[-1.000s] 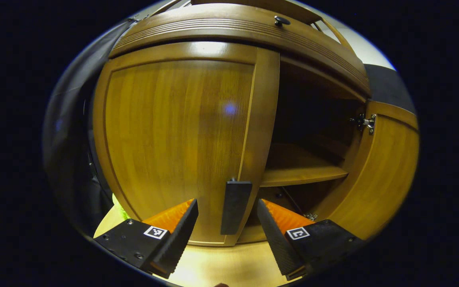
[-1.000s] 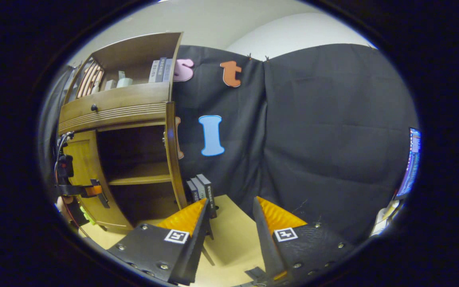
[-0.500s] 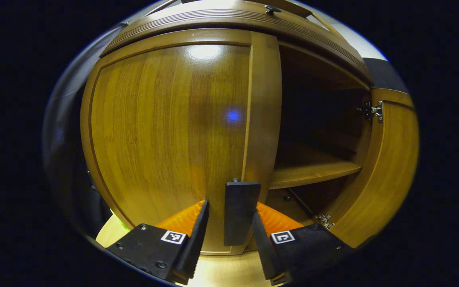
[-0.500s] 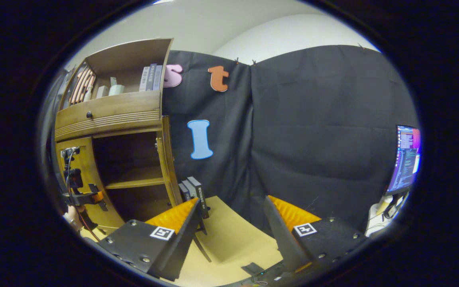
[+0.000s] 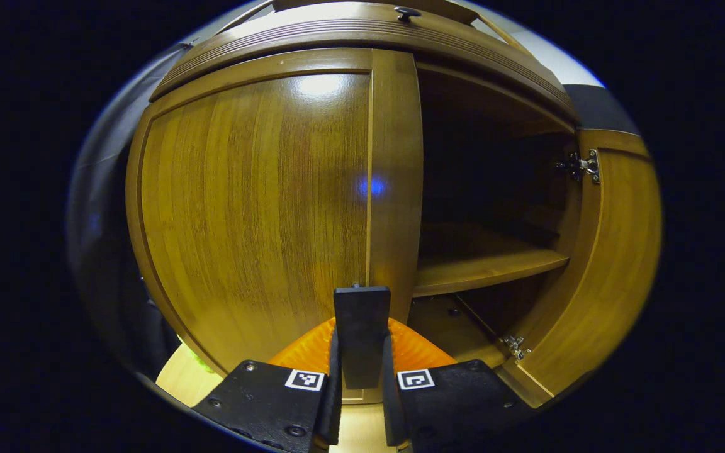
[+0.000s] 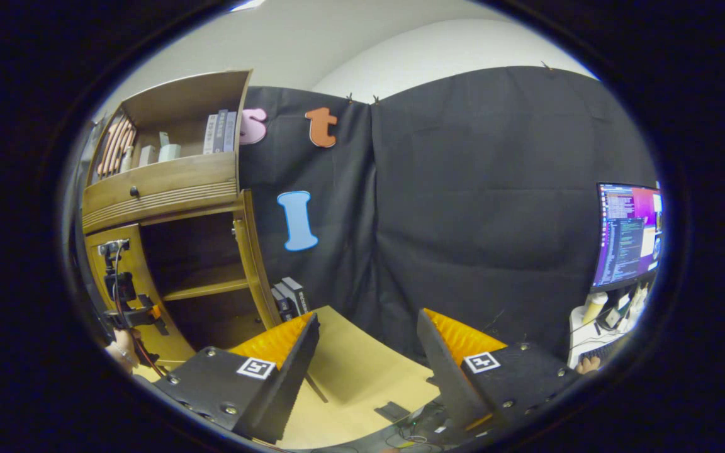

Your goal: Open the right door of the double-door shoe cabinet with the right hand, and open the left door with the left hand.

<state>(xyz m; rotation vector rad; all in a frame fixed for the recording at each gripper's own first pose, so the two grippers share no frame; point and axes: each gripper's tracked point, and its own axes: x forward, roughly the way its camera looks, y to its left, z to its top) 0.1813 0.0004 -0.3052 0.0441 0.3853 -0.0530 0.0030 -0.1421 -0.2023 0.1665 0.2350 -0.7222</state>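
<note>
Gripping the upright handle of the closed left door, dead ahead, the left gripper is clamped; right door swung open; right gripper gapes, empty, well apart

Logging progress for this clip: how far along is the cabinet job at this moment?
Done: the right door stands swung open, showing the shelf. In hand: the left gripper is clamped on the left door's handle, with the left door shut. Left: pulling it open. The right gripper is open, away from the cabinet.
</note>
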